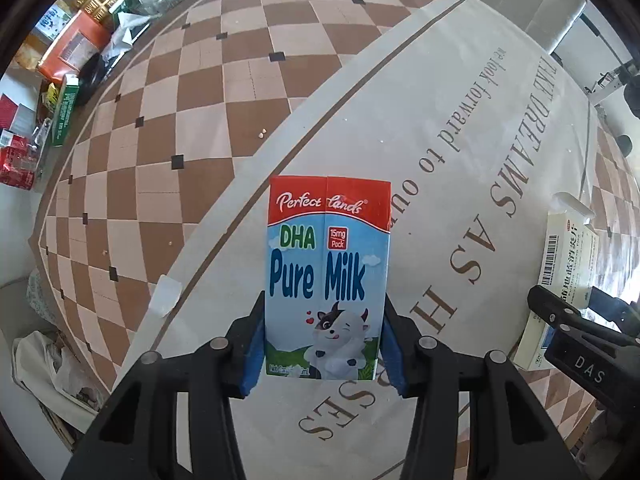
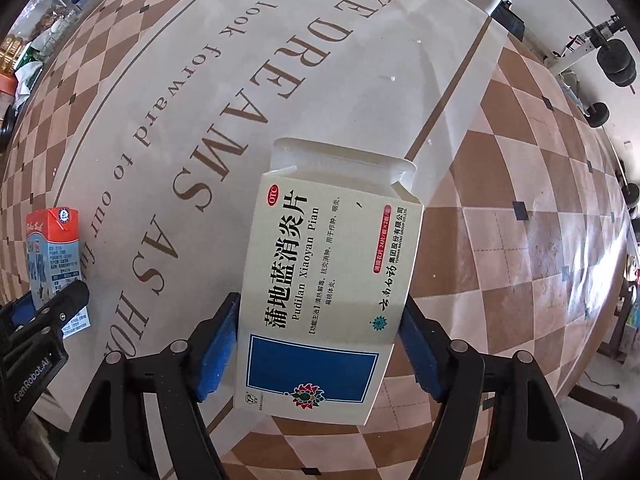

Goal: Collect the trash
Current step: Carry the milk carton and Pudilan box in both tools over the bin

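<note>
Left wrist view is showing the left gripper (image 1: 324, 344) clamping the milk carton (image 1: 327, 276) by its lower sides above the mat (image 1: 460, 100), while the right gripper (image 2: 320, 344) is pinching the open medicine box (image 2: 332, 300) likewise, presumably leaving both ready to carry toward the trash pile (image 1: 76, 52).

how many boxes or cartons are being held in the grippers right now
2. The milk carton sits between the left gripper fingers; the medicine box sits between the right gripper fingers.
</note>
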Demonstrator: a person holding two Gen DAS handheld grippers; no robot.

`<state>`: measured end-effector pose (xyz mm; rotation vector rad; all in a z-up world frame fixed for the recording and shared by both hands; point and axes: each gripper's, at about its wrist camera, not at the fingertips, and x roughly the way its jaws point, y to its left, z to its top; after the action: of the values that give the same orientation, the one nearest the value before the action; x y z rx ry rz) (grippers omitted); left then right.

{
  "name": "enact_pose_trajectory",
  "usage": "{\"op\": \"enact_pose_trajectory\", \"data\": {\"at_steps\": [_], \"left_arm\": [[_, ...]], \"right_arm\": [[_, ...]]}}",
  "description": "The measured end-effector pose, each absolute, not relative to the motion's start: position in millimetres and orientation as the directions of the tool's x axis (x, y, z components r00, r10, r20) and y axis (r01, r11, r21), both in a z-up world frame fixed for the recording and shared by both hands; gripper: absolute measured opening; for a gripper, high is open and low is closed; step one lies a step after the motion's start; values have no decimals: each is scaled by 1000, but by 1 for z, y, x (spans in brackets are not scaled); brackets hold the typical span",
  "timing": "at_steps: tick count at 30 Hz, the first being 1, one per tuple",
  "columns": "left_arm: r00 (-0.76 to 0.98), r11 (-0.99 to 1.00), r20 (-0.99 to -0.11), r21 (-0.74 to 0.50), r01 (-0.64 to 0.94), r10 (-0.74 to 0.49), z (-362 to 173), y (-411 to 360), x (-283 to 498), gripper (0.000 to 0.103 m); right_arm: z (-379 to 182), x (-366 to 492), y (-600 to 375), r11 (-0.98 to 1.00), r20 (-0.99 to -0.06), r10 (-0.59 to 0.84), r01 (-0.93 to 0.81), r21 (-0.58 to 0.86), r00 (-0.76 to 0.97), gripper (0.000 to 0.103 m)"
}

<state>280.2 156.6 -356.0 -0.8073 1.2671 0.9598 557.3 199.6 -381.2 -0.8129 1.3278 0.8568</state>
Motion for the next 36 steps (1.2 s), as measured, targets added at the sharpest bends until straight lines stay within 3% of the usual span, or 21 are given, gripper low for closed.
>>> {"op": "enact_pose_trajectory", "data": {"at_steps": [10, 21, 29, 36], "left_arm": [[91, 400, -951, 37, -916, 296, -276, 91, 202, 46], [210, 498, -917, -13, -867, 340, -230, -19, 86, 46], [250, 583, -938, -67, -810, 239, -244, -86, 25, 46], [264, 581, -962, -176, -795, 69, -315, -126, -11, 46]], "right_arm": [[-307, 525, 153, 475, -975, 205, -880, 22, 87, 77], [-244, 335, -66, 511, -922, 363, -856, 75, 135, 77], [-256, 244, -193, 572, -926, 367, -807, 148, 91, 77], [-317, 191, -274, 563, -960, 280, -812, 157, 8, 77]]}}
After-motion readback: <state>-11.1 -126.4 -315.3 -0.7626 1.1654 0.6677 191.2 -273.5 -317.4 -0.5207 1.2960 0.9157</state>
